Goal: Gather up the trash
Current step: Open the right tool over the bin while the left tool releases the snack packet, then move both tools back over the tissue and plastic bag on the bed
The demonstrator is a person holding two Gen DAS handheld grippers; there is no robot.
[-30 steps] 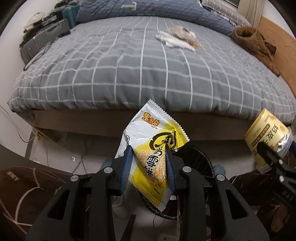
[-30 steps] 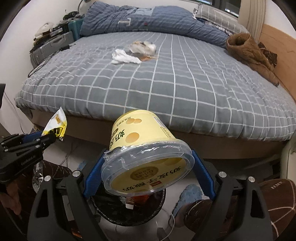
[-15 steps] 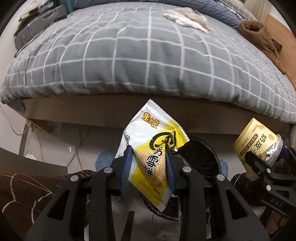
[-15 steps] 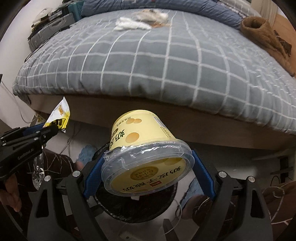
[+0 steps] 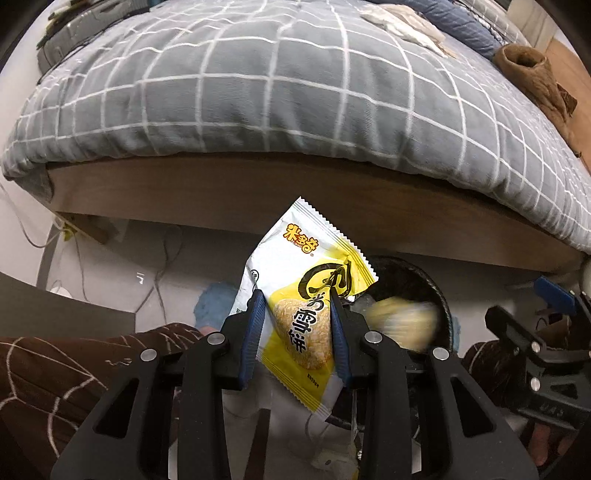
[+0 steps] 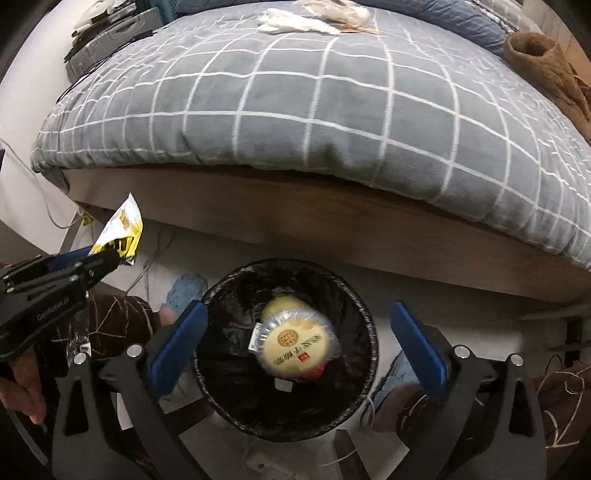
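My left gripper is shut on a yellow and white snack packet, held just left of a black-lined trash bin on the floor by the bed. My right gripper hangs over the bin with its jaws opening wide and nothing pressed between the pads. A yellow lidded cup lies inside the bin below them; in the left wrist view the cup shows as a blur. In the right wrist view the left gripper and its packet appear at the left.
A bed with a grey checked cover fills the background, its wooden frame close behind the bin. Crumpled tissues and a brown garment lie on the bed. Cables trail on the floor; a person's patterned trousers and blue slippers flank the bin.
The right gripper has spread its jaws and let go of the yellow cup, which dropped into the bin. Both grippers have sunk toward the bin; the left still grips the packet.
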